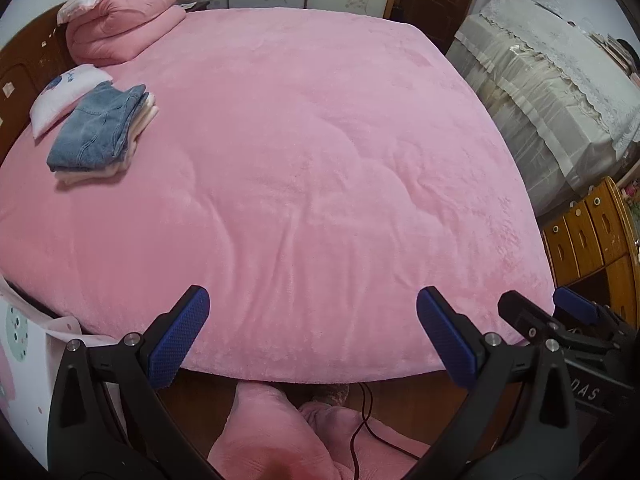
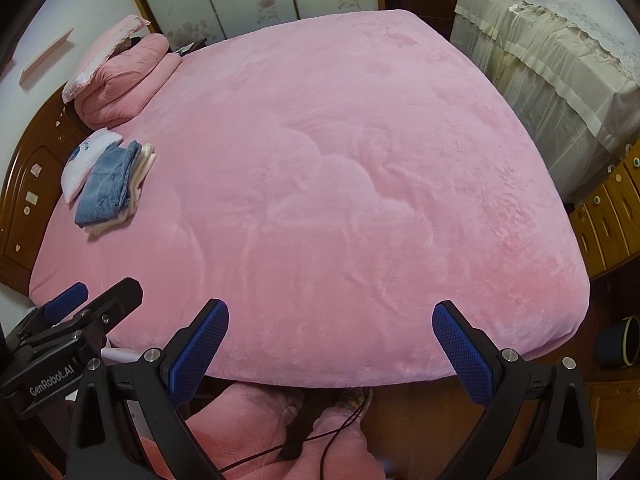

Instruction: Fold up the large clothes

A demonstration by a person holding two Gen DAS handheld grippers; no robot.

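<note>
A folded pair of blue jeans (image 1: 98, 128) lies on a stack of folded pale clothes (image 1: 142, 122) at the far left of the pink bed (image 1: 320, 160). The stack also shows in the right wrist view (image 2: 108, 186). My left gripper (image 1: 313, 334) is open and empty above the bed's near edge. My right gripper (image 2: 330, 346) is open and empty too, just to the right of the left one. The right gripper shows at the right edge of the left wrist view (image 1: 538, 314).
A white pillow (image 1: 64, 94) lies by the stack, and a folded pink quilt (image 1: 120, 26) sits at the headboard. A covered cabinet (image 1: 560, 92) and wooden drawers (image 1: 592, 232) stand to the right. The person's pink-clad legs (image 1: 280, 436) and a dark cable (image 1: 362, 420) are below.
</note>
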